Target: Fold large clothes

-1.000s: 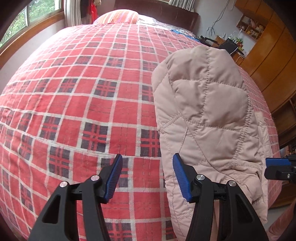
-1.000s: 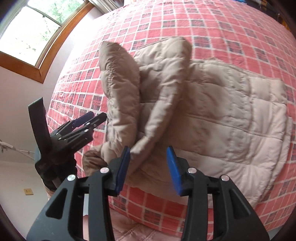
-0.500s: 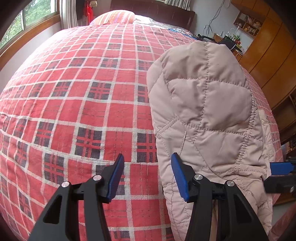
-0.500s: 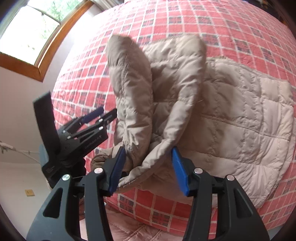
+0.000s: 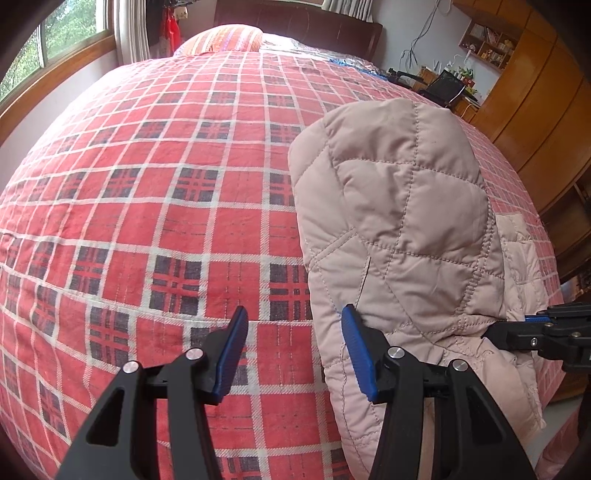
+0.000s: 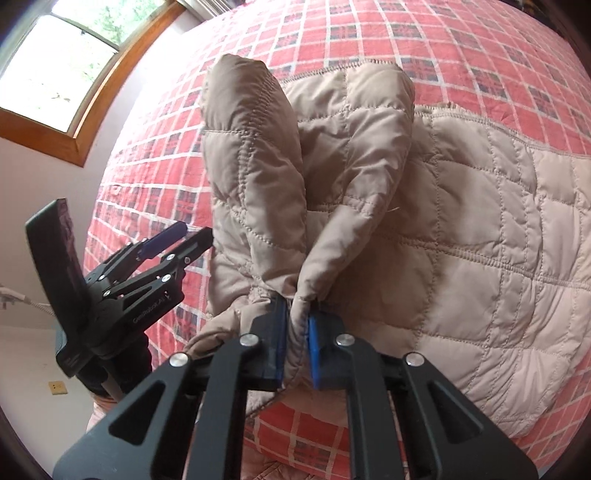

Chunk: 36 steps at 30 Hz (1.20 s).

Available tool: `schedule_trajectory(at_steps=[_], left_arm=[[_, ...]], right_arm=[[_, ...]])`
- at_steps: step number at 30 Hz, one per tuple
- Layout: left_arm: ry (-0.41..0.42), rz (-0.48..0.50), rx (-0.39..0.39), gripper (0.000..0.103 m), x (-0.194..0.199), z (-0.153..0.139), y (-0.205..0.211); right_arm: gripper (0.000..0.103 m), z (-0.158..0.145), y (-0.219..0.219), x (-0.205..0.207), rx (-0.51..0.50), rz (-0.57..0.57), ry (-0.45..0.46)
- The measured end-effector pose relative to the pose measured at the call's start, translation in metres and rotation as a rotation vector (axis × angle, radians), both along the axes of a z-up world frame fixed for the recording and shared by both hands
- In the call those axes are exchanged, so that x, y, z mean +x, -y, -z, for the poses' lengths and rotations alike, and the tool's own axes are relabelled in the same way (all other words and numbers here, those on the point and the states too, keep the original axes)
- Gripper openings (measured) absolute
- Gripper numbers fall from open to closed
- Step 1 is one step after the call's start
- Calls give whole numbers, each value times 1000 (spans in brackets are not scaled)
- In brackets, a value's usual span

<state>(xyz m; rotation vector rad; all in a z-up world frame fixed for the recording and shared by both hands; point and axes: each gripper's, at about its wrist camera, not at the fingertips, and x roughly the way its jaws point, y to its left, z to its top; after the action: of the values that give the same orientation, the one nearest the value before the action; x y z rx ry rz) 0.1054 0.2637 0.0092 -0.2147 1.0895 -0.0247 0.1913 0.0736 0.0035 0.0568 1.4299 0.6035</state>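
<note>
- Two claws are over a big bed with a red checked blanket (image 5: 155, 229).
- The right claw (image 6: 295, 347) is pinched tight on a fold of the puffy tan jacket (image 6: 461, 240). The blue pads (image 6: 314, 354) squeeze the cloth between them.
- Just past the right claw's tips, two jacket sleeves stand up in soft humps. The rest of the jacket lies flat on the blanket, ahead of that claw and off to its right.
- The left claw (image 5: 293, 354) is wide open and holds nothing. Only blanket shows in the gap between its pads.
- The left claw's right pad (image 5: 356, 354) is just at the jacket's edge. I cannot tell if it is touching.
- The jacket (image 5: 399, 229) rises ahead of the left claw, on its right side.
- The right claw (image 5: 532, 332) pokes in from the far right of the left claw's view, against the jacket.
- Far ahead of the left claw are a pillow (image 5: 221, 38) and a dark headboard (image 5: 295, 26).
- A window (image 6: 74, 40) is off to the left of the right claw.
</note>
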Motion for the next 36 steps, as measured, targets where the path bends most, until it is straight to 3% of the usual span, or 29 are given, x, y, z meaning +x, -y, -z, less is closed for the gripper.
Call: schedule_trajectory(at_steps=[7,14,21,26,32,36], left_arm=[[56,9,-47,52,-12,-21,2],[103,97,-66,52,-13,-37,36],[81,216,-43,52,-4,-24,97],[90,244,-10,54,-3,-14,127],[88,258,27,55,-6,-1,147],[87,252,39,54,-7,1,151]], right_arm=[[7,-43,49,-9,55,32,89],[7,-71,132,-16,62,164,181],[7,-42,199,-14,53,294,153],[7,2,233,-5,47,335,76],[7,52,234,-3,12,319,19],[13,44,224,2,-28,279,28]])
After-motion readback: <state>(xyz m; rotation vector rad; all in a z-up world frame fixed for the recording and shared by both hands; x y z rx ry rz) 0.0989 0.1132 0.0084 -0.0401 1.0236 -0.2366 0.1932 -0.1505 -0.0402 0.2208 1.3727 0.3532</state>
